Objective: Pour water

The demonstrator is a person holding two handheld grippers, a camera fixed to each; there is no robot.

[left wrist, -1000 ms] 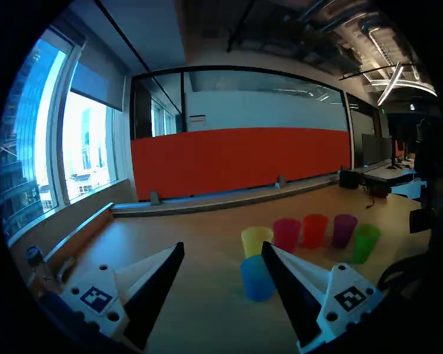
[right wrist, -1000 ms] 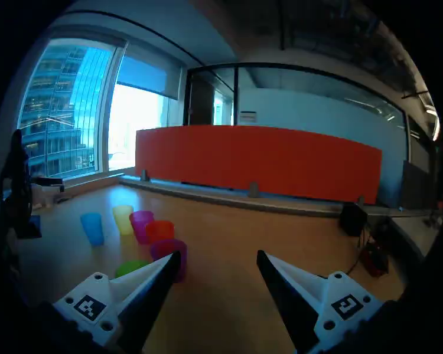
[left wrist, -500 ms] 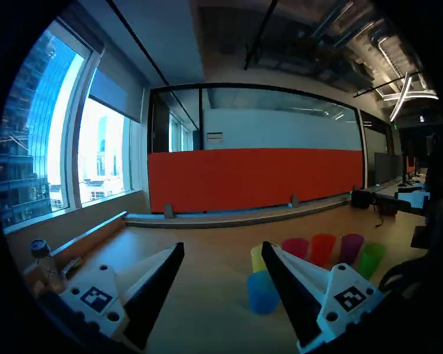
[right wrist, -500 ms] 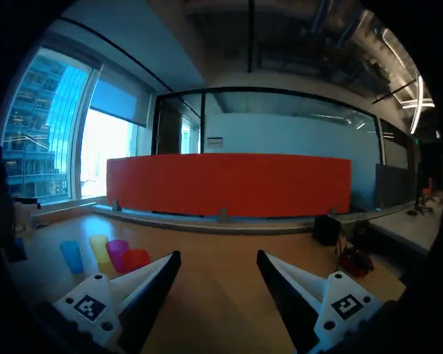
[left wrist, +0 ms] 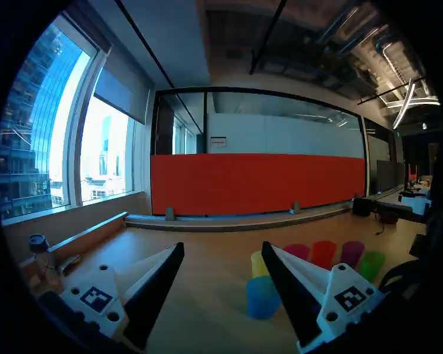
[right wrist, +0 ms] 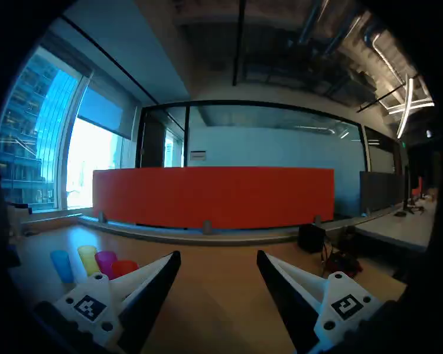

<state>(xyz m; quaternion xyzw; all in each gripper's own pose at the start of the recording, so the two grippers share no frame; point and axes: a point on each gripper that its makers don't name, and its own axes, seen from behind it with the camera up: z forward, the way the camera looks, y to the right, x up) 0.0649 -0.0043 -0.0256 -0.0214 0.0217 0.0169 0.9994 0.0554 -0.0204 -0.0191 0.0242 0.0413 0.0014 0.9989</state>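
Several coloured plastic cups stand on the wooden table. In the left gripper view the blue cup (left wrist: 261, 297) is nearest, half behind my right finger, with the yellow cup (left wrist: 258, 264), pink cup (left wrist: 296, 251), red cup (left wrist: 323, 253), purple cup (left wrist: 352, 252) and green cup (left wrist: 371, 265) beyond it. My left gripper (left wrist: 221, 251) is open above the table, nothing between its fingers. In the right gripper view the blue cup (right wrist: 61, 265), yellow cup (right wrist: 87, 259), pink cup (right wrist: 106, 261) and red cup (right wrist: 124, 268) sit low on the left. My right gripper (right wrist: 217, 258) is open and holds nothing.
An orange partition (left wrist: 257, 183) with glass above runs along the table's far edge. Tall windows (left wrist: 44, 147) line the left side above a wooden ledge (left wrist: 85, 236). Dark equipment and cables (right wrist: 325, 248) sit at the far right, with desks (left wrist: 407, 200) beyond.
Both views have tilted upward, so the cups sit lower in each. In the right gripper view the purple and green cups have dropped behind my left finger. Both grippers stayed open.
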